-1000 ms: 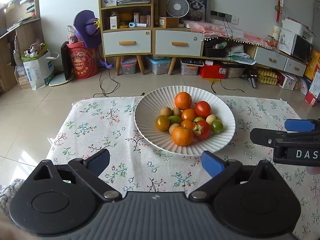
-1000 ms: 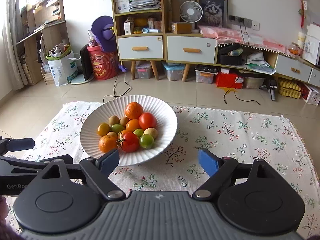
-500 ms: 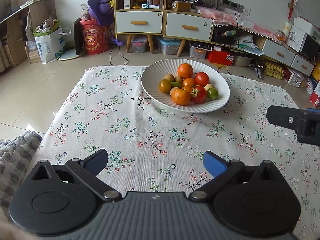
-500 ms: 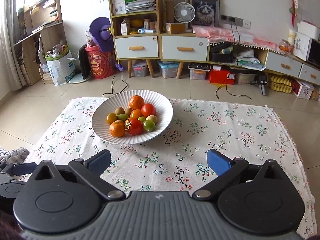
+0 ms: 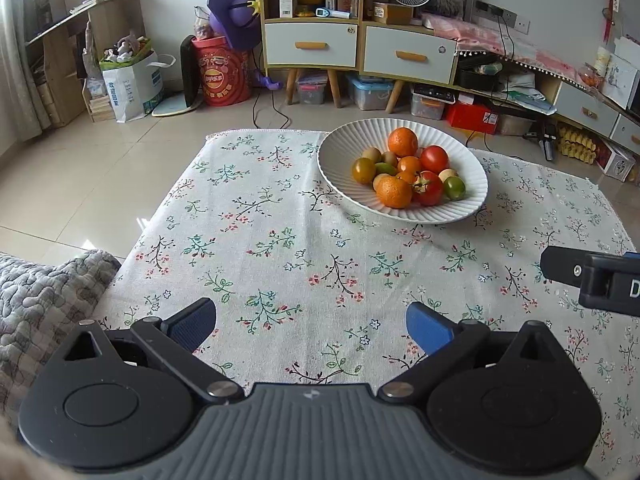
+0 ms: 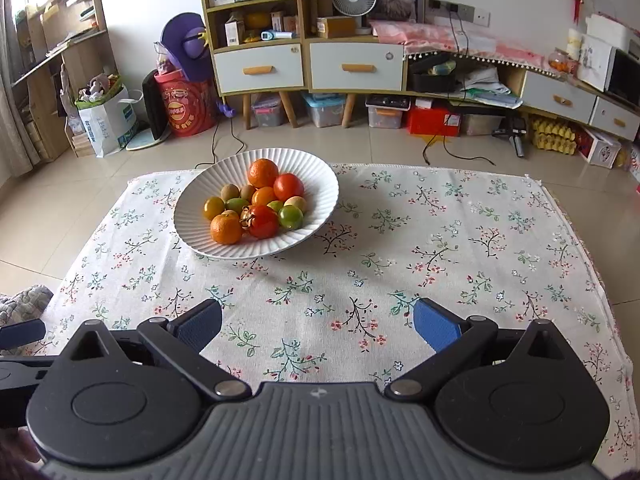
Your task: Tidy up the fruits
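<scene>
White ribbed bowl (image 6: 188, 216) sits on the flowered cloth (image 6: 440, 240) over the bench, and all the fruit visible is piled inside it; none lies loose on the cloth in either view.

From the right tool (image 6: 316, 324) the bowl lies ahead and to the left, well apart, with bare cloth between. From the left tool (image 5: 312, 324) the same bowl (image 5: 476, 200) lies ahead and to the right, also well apart. Neither hand looks clearly nearer; I judge the bowl roughly between the two lines of reach. The bowl has no long axis to speak of, though it looks tipped, its far rim higher than the near one.

Both tools have their fingers spread wide with nothing between them. A black part of the right tool shows at the right edge of the left view.

Nearest the tools in the heap are an orange (image 6: 226, 229), a red tomato (image 6: 262, 221) with a dried calyx, and a green fruit (image 6: 291, 217). A larger orange (image 6: 263, 173) tops the far side.

Several small brownish and yellow-green fruits in the middle are half covered by their neighbours, and their kinds are hard to tell. Where sorted fruit should go is not shown: no second dish is visible. A grey quilted fabric (image 5: 36, 292) is cut off at the near left.
</scene>
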Action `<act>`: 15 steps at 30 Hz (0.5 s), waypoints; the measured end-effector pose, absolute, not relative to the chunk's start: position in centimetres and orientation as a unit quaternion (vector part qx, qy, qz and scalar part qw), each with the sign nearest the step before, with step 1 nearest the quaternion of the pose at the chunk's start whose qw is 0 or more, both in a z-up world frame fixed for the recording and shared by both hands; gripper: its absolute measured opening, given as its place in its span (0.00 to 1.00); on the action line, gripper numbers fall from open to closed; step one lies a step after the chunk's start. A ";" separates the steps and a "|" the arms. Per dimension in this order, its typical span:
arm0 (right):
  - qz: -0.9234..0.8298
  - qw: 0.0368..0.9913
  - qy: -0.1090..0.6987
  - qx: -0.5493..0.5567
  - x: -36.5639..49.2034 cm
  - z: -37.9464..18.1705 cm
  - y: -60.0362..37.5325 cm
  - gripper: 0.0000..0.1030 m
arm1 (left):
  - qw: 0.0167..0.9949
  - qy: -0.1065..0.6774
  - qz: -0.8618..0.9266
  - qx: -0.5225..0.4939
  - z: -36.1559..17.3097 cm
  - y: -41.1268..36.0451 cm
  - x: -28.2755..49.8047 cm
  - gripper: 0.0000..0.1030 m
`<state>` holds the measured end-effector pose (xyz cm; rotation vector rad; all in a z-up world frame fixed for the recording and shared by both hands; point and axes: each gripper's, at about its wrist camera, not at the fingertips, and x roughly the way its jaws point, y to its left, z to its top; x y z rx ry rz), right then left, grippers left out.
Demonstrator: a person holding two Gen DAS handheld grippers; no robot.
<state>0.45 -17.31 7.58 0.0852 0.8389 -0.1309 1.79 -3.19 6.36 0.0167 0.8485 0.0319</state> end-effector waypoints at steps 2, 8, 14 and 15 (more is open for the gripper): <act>-0.066 0.912 0.403 0.034 0.3 7.5 -17.2 0.99 | 0.911 0.411 0.018 0.008 6.4 -3.3 1.6 0.99; -0.063 0.908 0.412 0.033 0.3 7.2 -17.2 0.99 | 0.913 0.408 0.024 0.019 6.5 -3.5 1.5 0.99; -0.054 0.904 0.423 0.011 0.5 6.9 -16.5 0.99 | 0.913 0.408 0.026 0.019 6.5 -3.3 1.5 0.99; -0.052 0.904 0.425 0.009 0.5 6.9 -16.4 0.99 | 0.913 0.406 0.028 0.020 6.5 -3.3 1.5 0.99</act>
